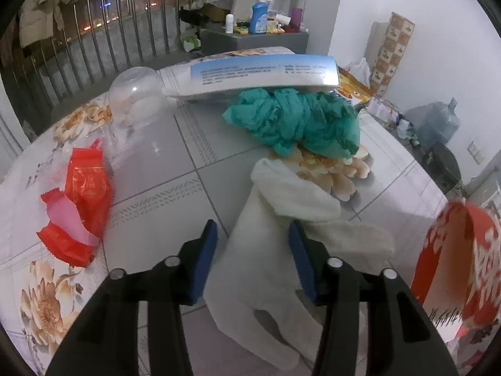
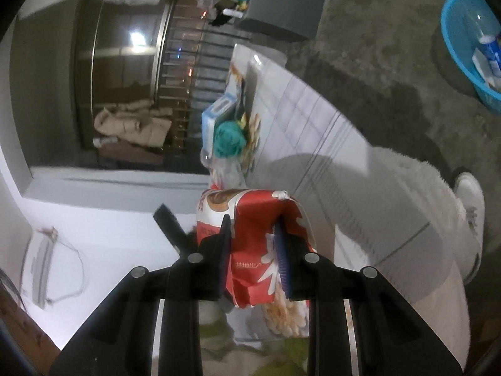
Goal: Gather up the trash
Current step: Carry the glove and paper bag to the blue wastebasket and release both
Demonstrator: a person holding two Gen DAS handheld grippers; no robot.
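My left gripper points down at the table and stands open. A white cloth lies flat between its blue pads, which do not press on it. On the table to the left rests a crumpled red wrapper. Farther back are a bunched teal cloth, a clear plastic cup on its side and a long white and blue box. My right gripper is shut on a red and white carton and holds it in the air. That carton also shows blurred at the right edge of the left wrist view.
The table wears a flowered plastic cover. A blue basin with packets in it stands on the concrete floor. A person's fluffy white trouser leg and white shoe are beside the table. A grey cabinet holds bottles.
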